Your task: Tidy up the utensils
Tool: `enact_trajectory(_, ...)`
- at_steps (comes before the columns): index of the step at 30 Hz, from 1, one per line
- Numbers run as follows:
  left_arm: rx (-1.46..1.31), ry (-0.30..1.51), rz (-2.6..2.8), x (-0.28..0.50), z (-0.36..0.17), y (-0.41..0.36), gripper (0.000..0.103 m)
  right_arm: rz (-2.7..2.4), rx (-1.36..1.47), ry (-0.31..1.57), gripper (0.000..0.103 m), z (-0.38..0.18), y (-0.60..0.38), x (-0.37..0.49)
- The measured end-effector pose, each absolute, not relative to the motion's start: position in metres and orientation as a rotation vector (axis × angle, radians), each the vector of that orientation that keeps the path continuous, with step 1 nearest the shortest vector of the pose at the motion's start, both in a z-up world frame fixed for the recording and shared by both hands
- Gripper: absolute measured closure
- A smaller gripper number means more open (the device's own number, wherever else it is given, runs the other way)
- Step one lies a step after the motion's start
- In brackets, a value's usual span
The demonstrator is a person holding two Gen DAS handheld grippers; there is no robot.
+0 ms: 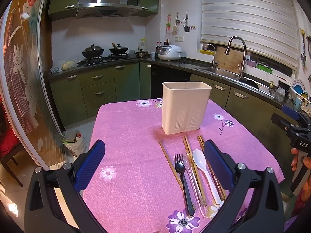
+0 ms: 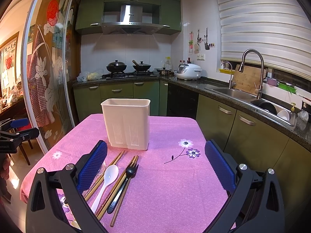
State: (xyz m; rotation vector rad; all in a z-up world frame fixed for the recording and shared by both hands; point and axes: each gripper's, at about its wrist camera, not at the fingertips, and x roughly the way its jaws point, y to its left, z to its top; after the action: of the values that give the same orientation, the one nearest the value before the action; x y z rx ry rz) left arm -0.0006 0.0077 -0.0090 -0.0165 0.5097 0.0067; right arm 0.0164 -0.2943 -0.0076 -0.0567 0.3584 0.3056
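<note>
The left hand-held gripper (image 1: 153, 164) and the right hand-held gripper (image 2: 155, 165) both hover spread wide and empty above the bench (image 1: 126, 128), which is covered by a pink cloth. The white utensil holder (image 1: 185, 107) stands upright near the far edge. The black fork (image 1: 183, 182), white spoon (image 1: 206, 171), clear spoon (image 1: 187, 158) and wooden chopsticks (image 1: 170, 164) lie side by side, long axes toward 12 o'clock, heads near the holder. Bare cloth lies at 9 o'clock of them.
</note>
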Motion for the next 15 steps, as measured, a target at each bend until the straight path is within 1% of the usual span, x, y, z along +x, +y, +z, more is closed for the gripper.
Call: enact_trajectory(15, -0.011, 0.518, 0.0, -0.001, -0.0121, 0.0034, 0.006, 0.306, -0.056, 0.361, 0.004, -0.0092, -0.2936, 0.0163)
